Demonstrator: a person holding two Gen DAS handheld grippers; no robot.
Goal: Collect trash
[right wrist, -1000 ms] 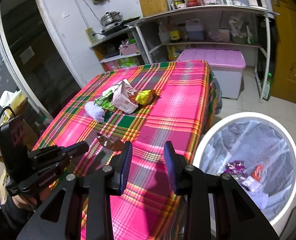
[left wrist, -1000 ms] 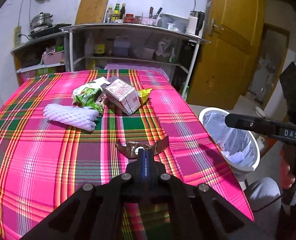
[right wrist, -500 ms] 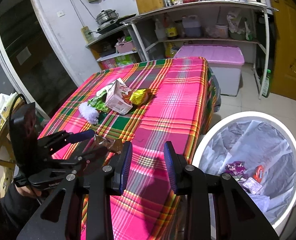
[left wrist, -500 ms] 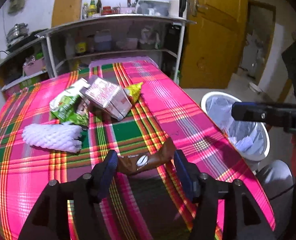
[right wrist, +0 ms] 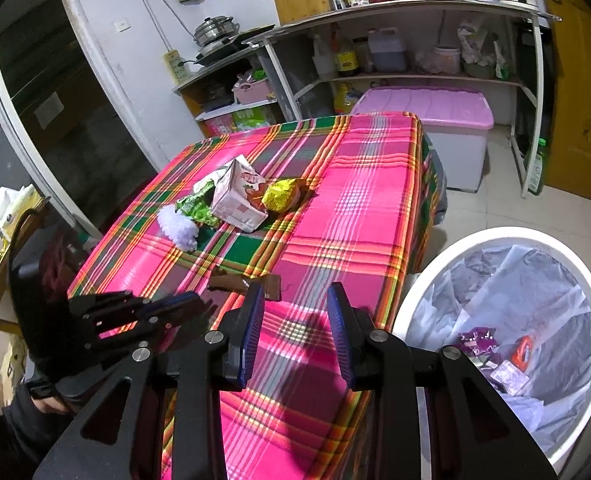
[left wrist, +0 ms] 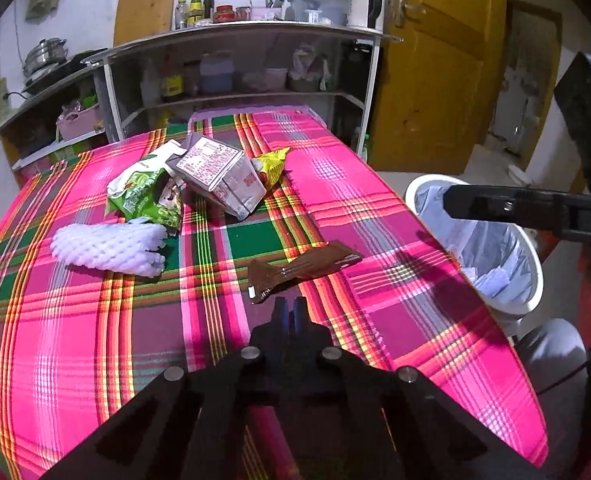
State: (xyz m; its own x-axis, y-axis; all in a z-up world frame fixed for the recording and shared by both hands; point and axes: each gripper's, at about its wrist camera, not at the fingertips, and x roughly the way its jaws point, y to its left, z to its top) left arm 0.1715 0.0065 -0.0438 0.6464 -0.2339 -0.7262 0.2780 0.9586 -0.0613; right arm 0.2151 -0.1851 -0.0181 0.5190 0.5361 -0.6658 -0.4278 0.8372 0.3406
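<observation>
A brown wrapper [left wrist: 303,266] lies flat on the plaid tablecloth [left wrist: 75,340], just beyond my left gripper [left wrist: 290,306], whose fingers are shut with nothing between them. The wrapper also shows in the right wrist view [right wrist: 247,283]. Farther back lie a white foam net [left wrist: 109,249], a green snack bag [left wrist: 147,196], a milk carton [left wrist: 219,178] and a yellow wrapper [left wrist: 271,164]. My right gripper [right wrist: 295,324] is open and empty above the table's edge, next to the white bin [right wrist: 511,236], which holds several wrappers.
The bin [left wrist: 535,264] stands on the floor at the table's right side. Shelves with bottles and jars [left wrist: 235,64] line the back wall. A pink-lidded storage box [right wrist: 427,108] sits behind the table. A yellow door [left wrist: 435,60] is at the right.
My left gripper was open around the brown wrapper half a second ago; now it is shut and drawn back, with the wrapper lying on the cloth ahead of it. The right gripper barely moved.
</observation>
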